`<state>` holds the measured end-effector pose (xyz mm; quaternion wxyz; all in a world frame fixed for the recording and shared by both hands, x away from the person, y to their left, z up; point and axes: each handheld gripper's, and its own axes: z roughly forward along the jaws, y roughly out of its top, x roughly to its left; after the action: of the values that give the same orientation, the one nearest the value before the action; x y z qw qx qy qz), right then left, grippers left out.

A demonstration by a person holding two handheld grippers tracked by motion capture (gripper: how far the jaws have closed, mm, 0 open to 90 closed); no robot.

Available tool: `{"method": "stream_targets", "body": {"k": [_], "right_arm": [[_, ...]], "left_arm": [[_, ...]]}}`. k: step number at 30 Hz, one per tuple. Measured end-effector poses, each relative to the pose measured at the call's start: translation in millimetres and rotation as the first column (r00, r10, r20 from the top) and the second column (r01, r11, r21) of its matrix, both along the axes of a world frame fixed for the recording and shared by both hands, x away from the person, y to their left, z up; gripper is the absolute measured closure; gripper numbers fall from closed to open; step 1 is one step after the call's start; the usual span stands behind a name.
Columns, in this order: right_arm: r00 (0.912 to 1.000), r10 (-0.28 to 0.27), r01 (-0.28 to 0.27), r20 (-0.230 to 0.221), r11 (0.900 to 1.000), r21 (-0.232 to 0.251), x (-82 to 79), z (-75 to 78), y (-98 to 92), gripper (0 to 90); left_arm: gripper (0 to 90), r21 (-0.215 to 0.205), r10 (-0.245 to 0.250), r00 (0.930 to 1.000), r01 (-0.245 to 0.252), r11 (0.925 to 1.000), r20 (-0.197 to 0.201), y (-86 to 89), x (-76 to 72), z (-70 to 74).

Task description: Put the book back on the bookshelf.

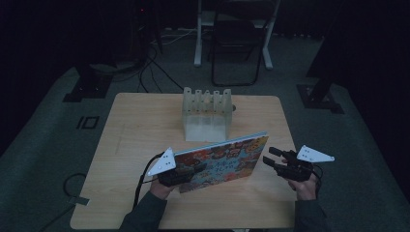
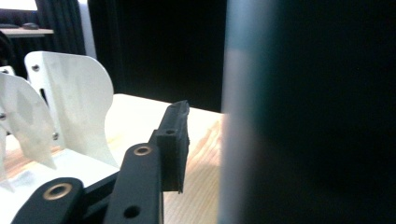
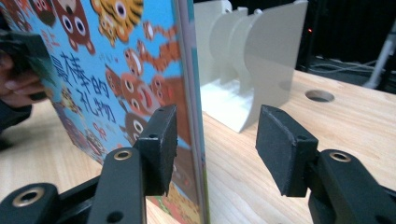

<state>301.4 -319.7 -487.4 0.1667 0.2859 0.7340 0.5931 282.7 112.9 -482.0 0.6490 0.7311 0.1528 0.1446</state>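
The picture book (image 3: 116, 88), titled 最棒的礼物 among tigers and owls on blue, stands on edge. The left gripper (image 1: 186, 170) clamps one end. The right gripper (image 3: 217, 135) gapes around the other edge, pads clear. Beyond, a white rack (image 1: 206, 113).

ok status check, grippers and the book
Left gripper clamped on the picture book, holding it on edge. Right gripper open, jaws straddling its far edge, not gripping. White slotted rack behind, nothing blocking.

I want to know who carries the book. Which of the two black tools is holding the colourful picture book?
The left tool, at the colourful picture book's left end, holds it standing. The right tool is open, its pads apart from the book's right edge.
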Motion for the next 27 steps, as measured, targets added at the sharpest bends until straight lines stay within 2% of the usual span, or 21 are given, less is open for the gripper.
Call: {"method": "stream_targets", "body": {"k": [6, 11, 19, 24, 27], "right_arm": [[0.9988, -0.043, 0.042, -0.022, 0.998, -0.041, -0.1, -8.7, -2.0, 47.8], [0.9976, -0.059, 0.056, -0.037, 0.996, -0.077, -0.3, -14.9, -3.4, 47.5], [0.993, -0.095, 0.083, -0.071, 0.984, -0.155, -3.6, -29.8, -6.0, 46.9], [0.9893, -0.108, 0.092, -0.098, 0.983, -0.16, -4.7, -39.0, -8.0, 46.0], [0.9868, -0.12, 0.099, -0.108, 0.978, -0.182, -5.4, -43.5, -7.2, 45.5]], "left_arm": [[62.4, -0.007, -0.013, 0.9999, 0.013, 0.9999, 0.001, -0.1, 0.6, -2.0], [62.2, -0.006, -0.016, 0.9999, 0.016, 0.9999, 0.003, -0.4, -0.4, -3.6], [62.9, -0.022, -0.024, 0.9993, 0.024, 0.9995, -0.029, 0.6, 2.7, -9.4], [63.9, -0.022, -0.028, 0.9992, 0.028, 0.9994, -0.029, 0.4, 1.8, -12.3], [64.1, -0.023, -0.023, 0.9994, 0.023, 0.9995, -0.026, 0.1, 1.1, -13.0]]}}
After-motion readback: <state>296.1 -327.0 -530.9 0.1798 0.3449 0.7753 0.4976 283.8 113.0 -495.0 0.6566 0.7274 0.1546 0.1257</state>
